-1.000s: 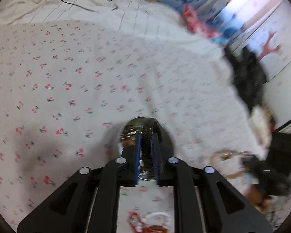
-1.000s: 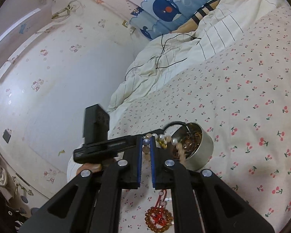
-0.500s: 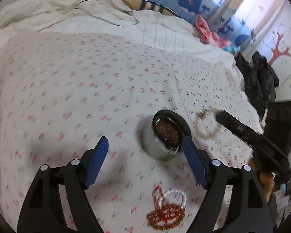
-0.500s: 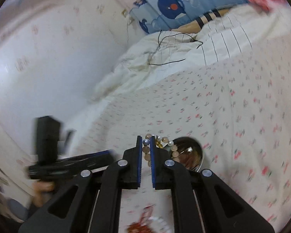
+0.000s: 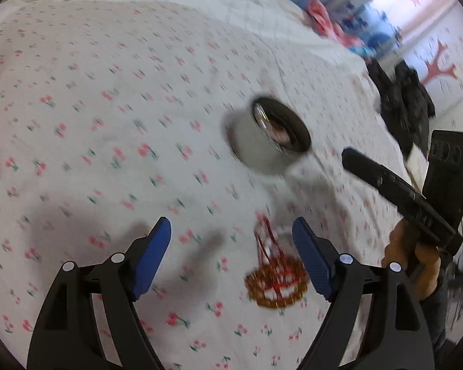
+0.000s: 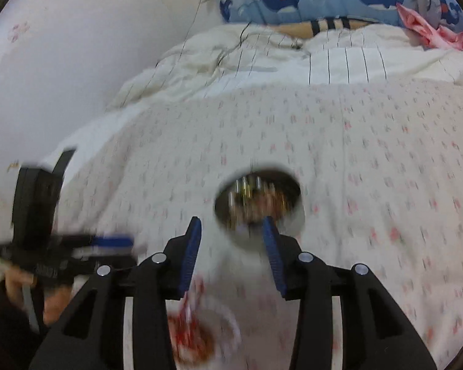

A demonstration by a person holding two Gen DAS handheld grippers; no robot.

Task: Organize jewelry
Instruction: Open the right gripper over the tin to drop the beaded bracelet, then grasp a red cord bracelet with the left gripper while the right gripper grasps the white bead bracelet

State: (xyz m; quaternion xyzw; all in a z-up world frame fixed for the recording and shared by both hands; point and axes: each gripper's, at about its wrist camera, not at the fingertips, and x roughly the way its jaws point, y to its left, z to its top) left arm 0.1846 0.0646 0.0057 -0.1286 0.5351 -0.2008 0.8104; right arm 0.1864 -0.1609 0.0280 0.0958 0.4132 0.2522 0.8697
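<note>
- Your left gripper (image 5: 231, 256) is hanging over the cherry-print bedsheet (image 5: 114, 98) with its fingers (image 5: 152, 254) spread wide and nothing between them.
- Your right gripper (image 6: 231, 256) is opening at this moment; no jewelry is showing between its blue pads (image 6: 190, 254), and they are pointing at the near rim of the metal tin (image 6: 257, 206).
- The tin (image 5: 270, 137) is sitting on the sheet, open, with beads and metal pieces blurred inside; I cannot tell one piece from another.
- The amber bead bracelet with red cord (image 5: 276, 280) is lying loose on the sheet, just beside your left gripper's right finger and well short of the tin. From the right wrist it is showing low, under the gripper's frame (image 6: 189, 337).
- Handling, in my judgement: the bracelet is light and limp, so it is likely to be draping and swinging once lifted. The beads are round and probably slippery; a pinch on a single bead is risking a roll-out.
- You are better placed taking hold across the bead ring where the cord bundle meets it.
- The soft bedding is giving under pressure, so pressing down hard is likely to be burying the beads.
- The tin looks light and liable to tip if nudged.
</note>
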